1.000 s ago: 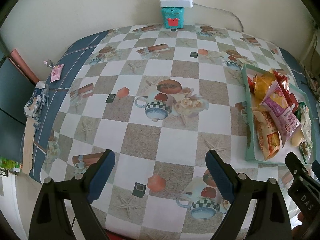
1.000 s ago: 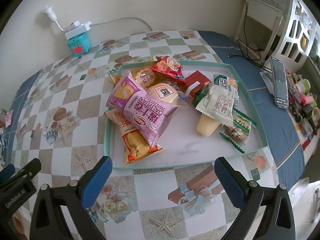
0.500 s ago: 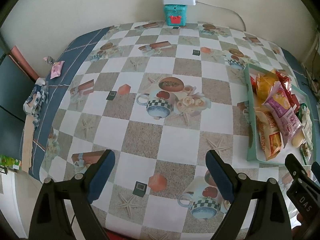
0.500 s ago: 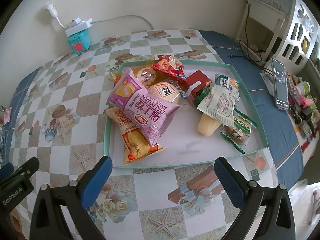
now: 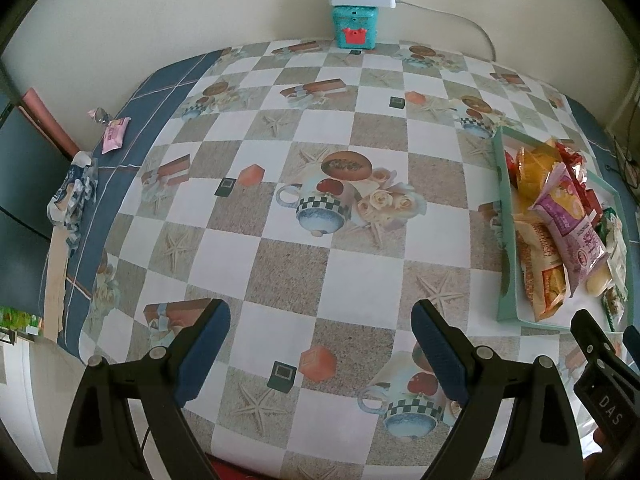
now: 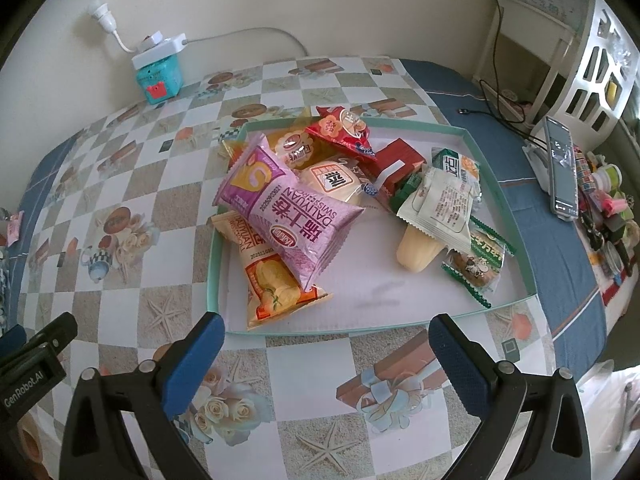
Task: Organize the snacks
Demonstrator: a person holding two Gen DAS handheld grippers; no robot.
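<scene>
The snacks are sitting in a messy heap inside the green tray (image 6: 502, 200), in the middle of the right wrist picture. The purple bag (image 6: 288, 216) is lying on top of the orange bag (image 6: 276, 280), and a white packet (image 6: 440, 208) is covering a yellow stick snack (image 6: 416, 256).

The right gripper (image 6: 326, 350) is hanging near the bottom of that picture, just in front of the tray. Its jaws are standing wide apart and holding nothing. The left gripper (image 5: 320, 338) is waiting over bare tablecloth (image 5: 280, 272) at the bottom of its picture, also wide open and holding nothing.

What could go wrong? I think grabbing the purple bag could drag the orange one along, because they are touching. A hard squeeze could also crush the chips inside.

A teal box (image 6: 158, 80) with a power strip (image 6: 160, 50) on it is sitting in the upper left by the wall. A phone (image 6: 560, 168) and small clutter are crowding the right edge. Nothing is blocking the way to the tray except its low rim.
</scene>
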